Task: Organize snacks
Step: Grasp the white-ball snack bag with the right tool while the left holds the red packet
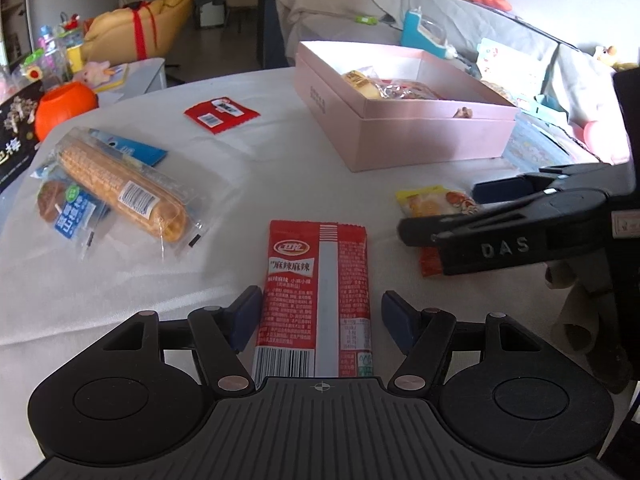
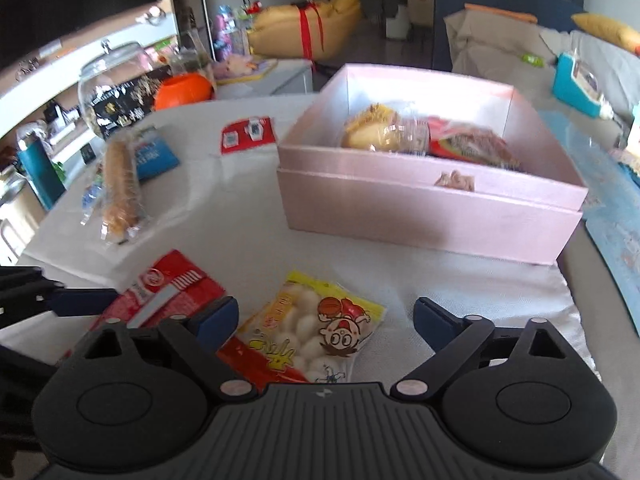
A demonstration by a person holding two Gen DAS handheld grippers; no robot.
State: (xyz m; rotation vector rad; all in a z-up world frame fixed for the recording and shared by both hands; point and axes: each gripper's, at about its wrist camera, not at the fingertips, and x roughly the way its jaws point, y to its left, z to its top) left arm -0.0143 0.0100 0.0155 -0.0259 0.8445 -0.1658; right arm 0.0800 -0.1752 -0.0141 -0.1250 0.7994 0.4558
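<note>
Risks: red packet (image 1: 316, 300) sliding flat on the white desk (image 1: 248, 168) if pads close askew; left claw (image 1: 318, 320) and right claw (image 2: 324, 320) colliding, being close together. Left claw open, holding nothing, red packet between its pads. Right claw wide open, empty, above yellow bag (image 2: 312, 328). Pink box (image 2: 420, 208) at far right, partly filled.

Red packet (image 1: 316, 300) between parted claw (image 1: 322, 320)

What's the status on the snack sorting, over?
Left gripper open astride red spicy-strip packet. Right gripper open over yellow snack bag. Pink box part-filled. Nothing blocking.
</note>
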